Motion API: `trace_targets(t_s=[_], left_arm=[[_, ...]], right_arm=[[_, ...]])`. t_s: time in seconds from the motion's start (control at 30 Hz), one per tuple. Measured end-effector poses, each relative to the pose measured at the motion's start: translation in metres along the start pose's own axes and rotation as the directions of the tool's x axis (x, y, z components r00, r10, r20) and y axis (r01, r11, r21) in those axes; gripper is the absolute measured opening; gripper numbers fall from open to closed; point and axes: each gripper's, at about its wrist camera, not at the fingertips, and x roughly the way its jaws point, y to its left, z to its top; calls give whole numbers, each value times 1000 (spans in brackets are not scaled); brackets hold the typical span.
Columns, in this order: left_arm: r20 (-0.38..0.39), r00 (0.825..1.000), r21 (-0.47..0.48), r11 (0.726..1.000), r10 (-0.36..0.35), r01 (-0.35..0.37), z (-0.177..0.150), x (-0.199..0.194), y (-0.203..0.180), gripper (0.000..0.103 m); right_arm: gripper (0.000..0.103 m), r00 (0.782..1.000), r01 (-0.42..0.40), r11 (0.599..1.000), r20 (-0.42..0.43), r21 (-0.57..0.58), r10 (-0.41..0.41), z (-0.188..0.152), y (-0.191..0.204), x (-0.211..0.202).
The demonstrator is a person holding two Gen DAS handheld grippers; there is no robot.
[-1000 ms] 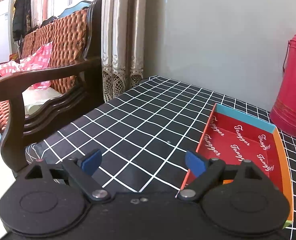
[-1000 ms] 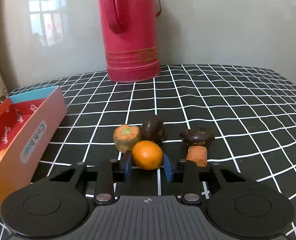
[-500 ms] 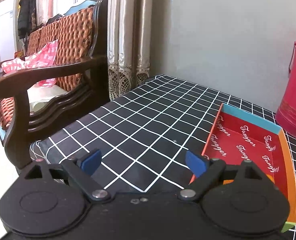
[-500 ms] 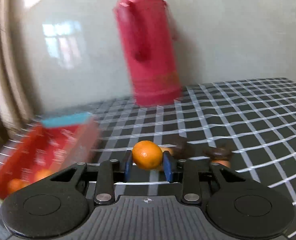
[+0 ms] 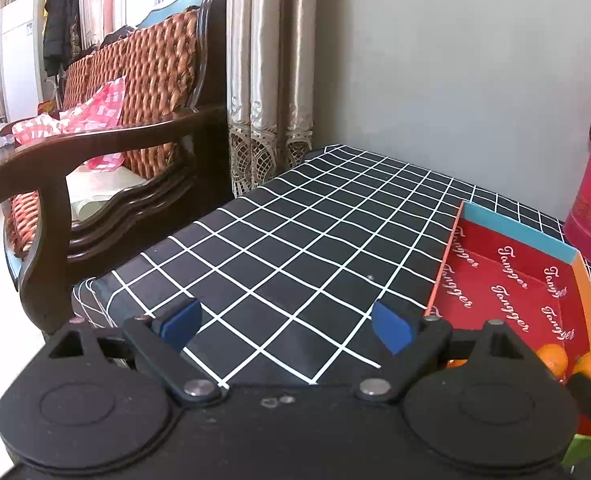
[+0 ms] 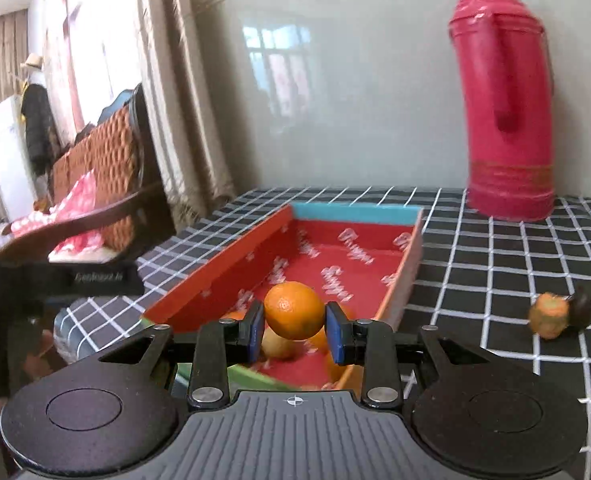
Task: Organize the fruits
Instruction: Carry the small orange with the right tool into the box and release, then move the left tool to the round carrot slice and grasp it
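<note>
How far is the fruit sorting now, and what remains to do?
Partly done. Several oranges already lie at the near end of the red box. The right gripper holds one orange above that end, not yet released. The left gripper is open and empty. Left on the checked tablecloth: a carrot piece and a dark item beside it.

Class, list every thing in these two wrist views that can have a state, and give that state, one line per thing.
right gripper: shut on the orange, held over the box's near end.
orange: gripped, off the table.
left gripper: open, nothing between its pads.
red box: lidless, some fruit already at its near end.
red thermos: upright by the wall.
carrot piece: on the cloth, outside the box.
</note>
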Motion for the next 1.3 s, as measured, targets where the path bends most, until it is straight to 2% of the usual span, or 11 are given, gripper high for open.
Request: trace_targets(t_s=[0.27, 0.33, 0.37, 0.4, 0.47, 0.53, 0.7, 0.9, 1.1, 1.3], left_arm=[[4, 1000, 3, 1000, -1, 1, 0, 0, 0, 86], [2, 1000, 1, 1000, -1, 1, 0, 0, 0, 86], [1, 1000, 1, 1000, -1, 1, 0, 0, 1, 86], [1, 1000, 1, 1000, 0, 0, 0, 0, 1, 86], [1, 1000, 2, 1000, -1, 1, 0, 0, 1, 86], [4, 1000, 4, 1000, -2, 2, 0, -1, 0, 86], [20, 1000, 35, 999, -10, 9, -2, -5, -10, 87], [59, 998, 96, 995, -38, 32, -8, -16, -33, 90], [97, 990, 163, 983, -102, 85, -16, -30, -61, 92], [109, 976, 228, 960, -188, 160, -29, -45, -96, 93]], right_arm=[[36, 999, -7, 1000, -32, -10, 7, -3, 4, 10], [57, 1000, -9, 1000, -19, 5, 9, -4, 2, 8], [82, 1000, -4, 1000, -1, 19, 4, -2, -1, 4], [94, 1000, -4, 1000, 29, 29, 3, -1, -2, -1], [100, 997, 9, 999, 76, 40, -12, 1, -3, -11], [100, 994, 27, 999, 101, 39, -31, 5, -4, -17], [103, 979, 151, 983, 121, 103, -163, 9, -23, -27], [103, 941, 311, 927, 71, 208, -332, 9, -57, -36], [103, 876, 465, 843, -1, 269, -483, 6, -89, -49], [103, 806, 577, 775, -25, 257, -592, 0, -109, -68]])
